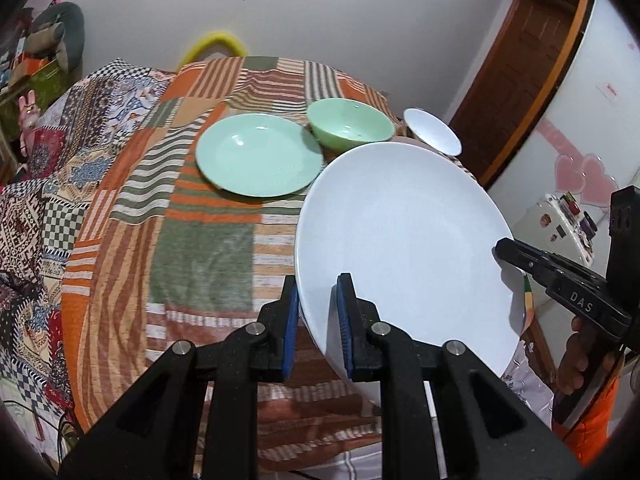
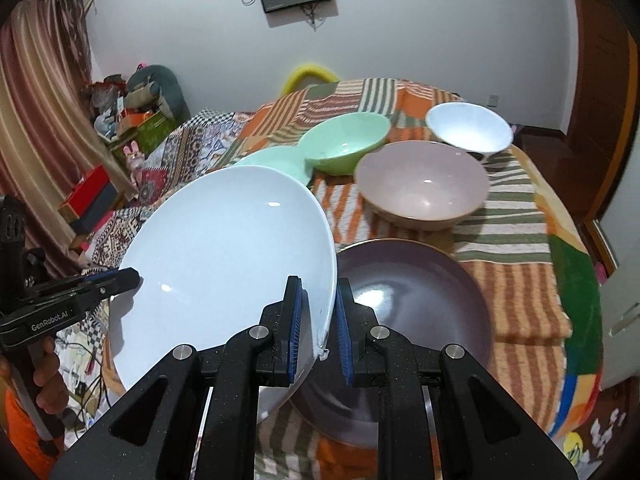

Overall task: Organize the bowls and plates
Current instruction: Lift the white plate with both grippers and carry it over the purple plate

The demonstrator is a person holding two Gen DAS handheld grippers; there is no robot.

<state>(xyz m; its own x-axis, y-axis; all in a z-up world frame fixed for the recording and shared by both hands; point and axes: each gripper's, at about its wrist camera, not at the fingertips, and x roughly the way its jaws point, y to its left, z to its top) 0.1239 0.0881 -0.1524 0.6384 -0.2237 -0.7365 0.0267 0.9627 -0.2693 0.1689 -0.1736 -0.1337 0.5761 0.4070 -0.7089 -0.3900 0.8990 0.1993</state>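
Note:
Both grippers hold one large white plate (image 1: 404, 232) tilted above the table. My left gripper (image 1: 318, 320) is shut on its left rim. My right gripper (image 2: 318, 320) is shut on its right rim; the plate also shows in the right wrist view (image 2: 224, 264). A green plate (image 1: 260, 154) and green bowl (image 1: 350, 122) lie beyond on the table. In the right wrist view a dark purple plate (image 2: 416, 312) lies just under the white plate, with a pink bowl (image 2: 422, 188), the green bowl (image 2: 344, 142) and a white bowl (image 2: 470, 130) behind it.
The table wears a striped patchwork cloth (image 1: 192, 248). A white fridge (image 1: 568, 152) and wooden door (image 1: 516, 64) stand to the right. A patterned bed cover (image 1: 36, 208) and clutter lie to the left. A yellow chair back (image 2: 308, 74) rises behind the table.

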